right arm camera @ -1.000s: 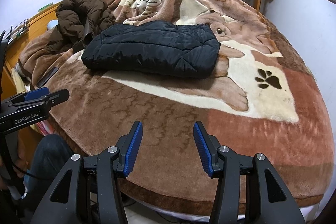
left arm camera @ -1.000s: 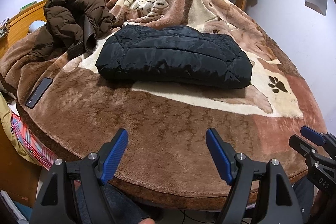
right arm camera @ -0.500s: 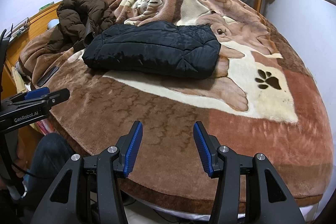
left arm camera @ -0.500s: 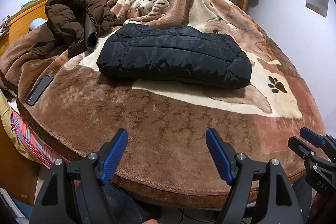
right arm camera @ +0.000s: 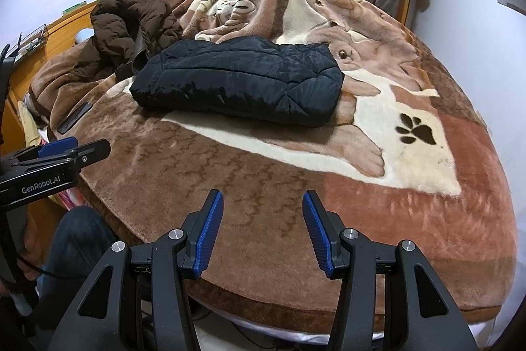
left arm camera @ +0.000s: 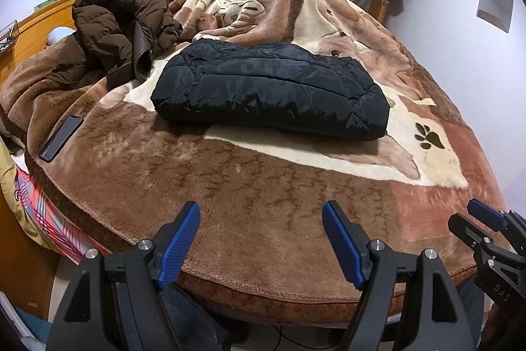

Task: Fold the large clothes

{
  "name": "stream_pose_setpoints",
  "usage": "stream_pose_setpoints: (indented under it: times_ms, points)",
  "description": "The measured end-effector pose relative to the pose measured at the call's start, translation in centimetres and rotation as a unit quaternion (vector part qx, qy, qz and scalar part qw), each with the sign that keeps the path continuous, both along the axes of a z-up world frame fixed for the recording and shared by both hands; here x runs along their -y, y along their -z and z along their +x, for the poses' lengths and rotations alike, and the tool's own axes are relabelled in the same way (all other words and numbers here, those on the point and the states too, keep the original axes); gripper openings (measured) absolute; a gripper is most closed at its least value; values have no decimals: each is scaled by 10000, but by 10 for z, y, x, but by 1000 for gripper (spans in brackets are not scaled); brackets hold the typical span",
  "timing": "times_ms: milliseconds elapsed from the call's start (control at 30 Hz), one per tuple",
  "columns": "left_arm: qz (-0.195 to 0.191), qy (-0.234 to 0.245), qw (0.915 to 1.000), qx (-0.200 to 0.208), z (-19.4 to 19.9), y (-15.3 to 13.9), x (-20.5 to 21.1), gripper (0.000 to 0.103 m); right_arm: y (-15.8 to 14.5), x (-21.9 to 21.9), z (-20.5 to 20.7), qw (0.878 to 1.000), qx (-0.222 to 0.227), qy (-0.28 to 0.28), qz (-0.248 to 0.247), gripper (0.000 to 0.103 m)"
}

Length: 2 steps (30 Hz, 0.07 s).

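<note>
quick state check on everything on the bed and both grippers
black jacket: folded flat, lying on the blanket
brown coat: unfolded, in a crumpled heap
phone: lying flat near the bed's left edge, screen dark
blanket: spread over the bed, bunched at the far end
left gripper: open, empty, over the near edge
right gripper: open, empty, over the near edge

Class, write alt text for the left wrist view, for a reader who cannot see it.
A folded black jacket lies on a brown blanket covering a bed, with a crumpled brown coat and a phone to its left. The left gripper hovers near, jaws open and empty.
</note>
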<state>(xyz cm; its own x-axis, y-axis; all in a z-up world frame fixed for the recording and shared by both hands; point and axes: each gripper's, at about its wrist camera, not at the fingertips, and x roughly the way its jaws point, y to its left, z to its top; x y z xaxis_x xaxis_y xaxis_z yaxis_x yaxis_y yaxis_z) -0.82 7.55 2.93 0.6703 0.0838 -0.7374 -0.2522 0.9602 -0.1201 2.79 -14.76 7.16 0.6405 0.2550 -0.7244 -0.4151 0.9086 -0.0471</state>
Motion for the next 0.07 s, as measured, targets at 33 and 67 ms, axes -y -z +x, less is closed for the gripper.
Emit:
stream_pose_setpoints:
  times_ms: [33, 67]
  points:
    - [11, 13, 10000, -5, -1, 0, 1, 78, -1, 0, -1, 10000, 6, 0, -1, 51]
    - [0, 27, 10000, -2, -1, -1, 2, 78, -3, 1, -1, 10000, 11, 0, 3, 51]
